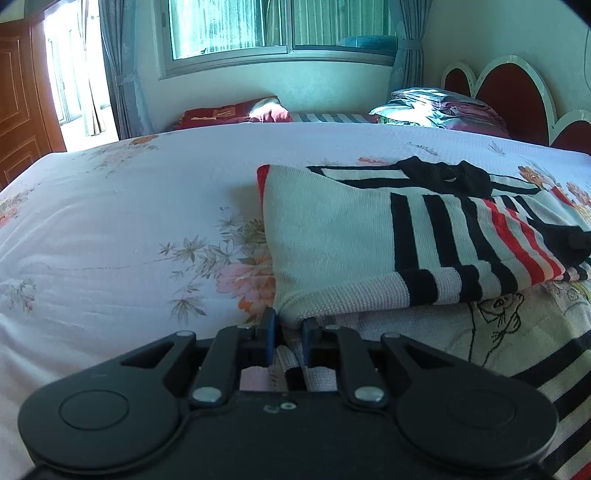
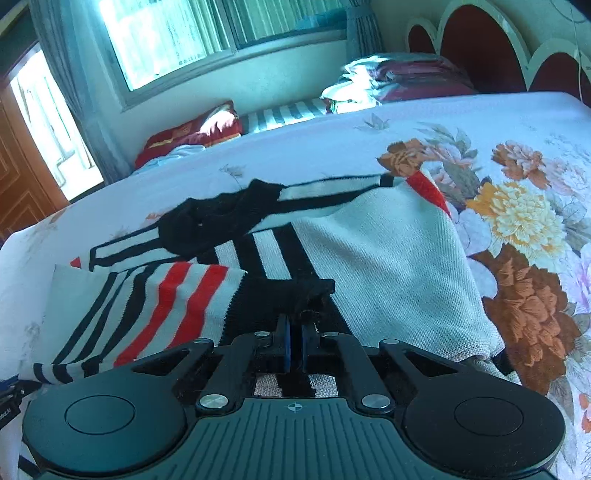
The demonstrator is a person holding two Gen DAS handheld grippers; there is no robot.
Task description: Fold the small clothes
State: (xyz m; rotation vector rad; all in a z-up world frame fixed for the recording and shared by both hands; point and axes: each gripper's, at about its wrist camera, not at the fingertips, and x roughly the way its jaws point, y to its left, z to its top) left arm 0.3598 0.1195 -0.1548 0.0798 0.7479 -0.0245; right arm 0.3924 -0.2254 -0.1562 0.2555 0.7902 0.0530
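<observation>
A knitted sweater [image 1: 332, 229], white with black and red stripes and a black collar, lies on the flowered bed sheet [image 1: 110, 221]. My left gripper [image 1: 289, 325] is shut on the sweater's near left corner, and white knit runs down between its fingers. In the right wrist view the sweater [image 2: 399, 258] spreads ahead, with a red-and-black striped sleeve [image 2: 166, 299] folded across its body. My right gripper [image 2: 295, 326] is shut on that sleeve's black cuff [image 2: 288, 291], with dark knit bunched at its tips.
Folded bedding [image 1: 436, 107] and a red pillow [image 1: 229, 112] lie at the bed's far side under the window [image 1: 280, 26]. A red scalloped headboard [image 2: 480, 48] stands on the right. A wooden door [image 1: 18, 103] is at the far left.
</observation>
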